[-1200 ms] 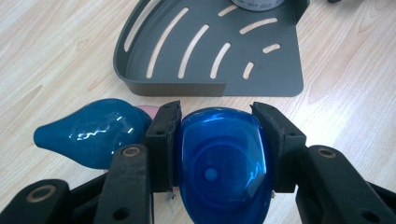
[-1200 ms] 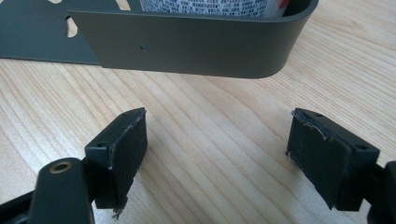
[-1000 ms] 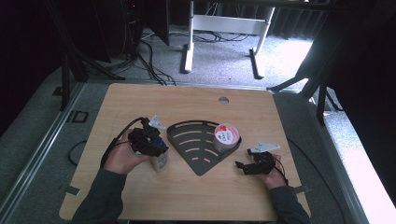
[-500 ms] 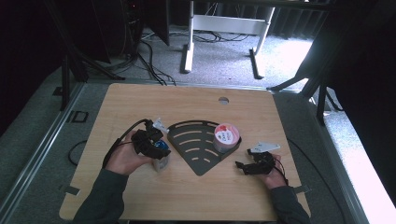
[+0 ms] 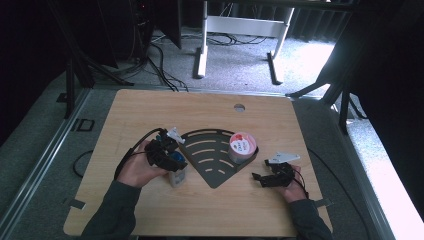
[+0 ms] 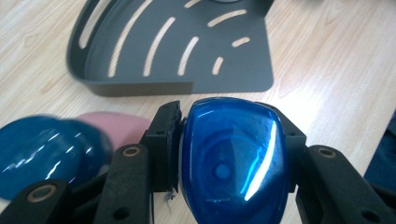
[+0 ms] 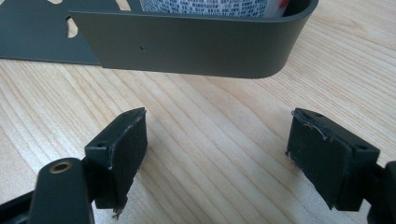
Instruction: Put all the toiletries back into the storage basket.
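Your left gripper (image 6: 229, 154) clamps the blue-capped clear bottle (image 6: 232, 161) just beside the dark grey slotted corner tray (image 6: 224, 77), so lift it clear of the rim while the right gripper (image 7: 217, 154) rests open on the wooden surface (image 7: 210, 130).

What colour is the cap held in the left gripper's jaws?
Glossy blue cap; clearest in the left gripper view.
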